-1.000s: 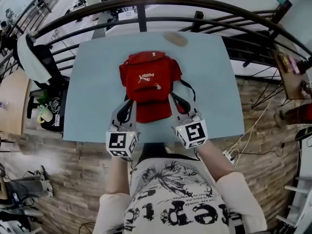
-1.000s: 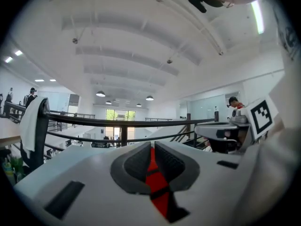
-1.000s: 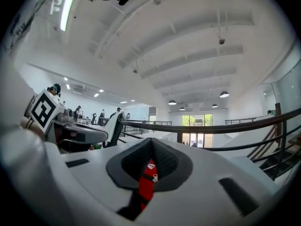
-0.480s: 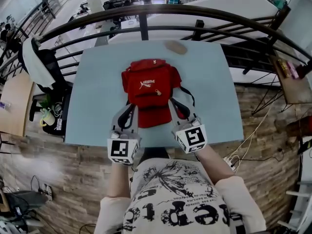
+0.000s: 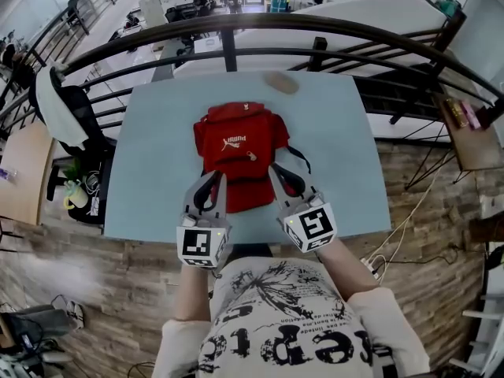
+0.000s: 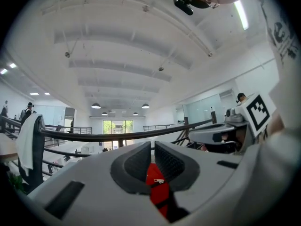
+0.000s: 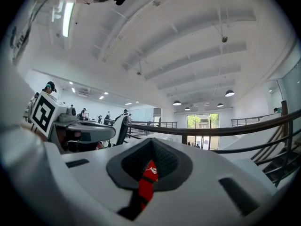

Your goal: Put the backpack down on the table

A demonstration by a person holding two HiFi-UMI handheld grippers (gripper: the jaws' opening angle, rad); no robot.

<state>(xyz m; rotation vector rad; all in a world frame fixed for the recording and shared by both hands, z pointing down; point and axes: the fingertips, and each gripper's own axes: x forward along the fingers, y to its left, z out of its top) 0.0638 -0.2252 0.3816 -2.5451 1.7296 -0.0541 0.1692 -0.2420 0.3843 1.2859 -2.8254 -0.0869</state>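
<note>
One red backpack is seen mid-frame on the one pale blue table. A tan lump is seen at the table's far edge, a black railing behind it and a draped chair at the left. Two grippers are counted: the left gripper and right gripper overlap the backpack's lower corners, both closed. In the gripper views only a red sliver is shown under the jaws, and no pinch can be made out. Ceiling lamps are shown only there.
</note>
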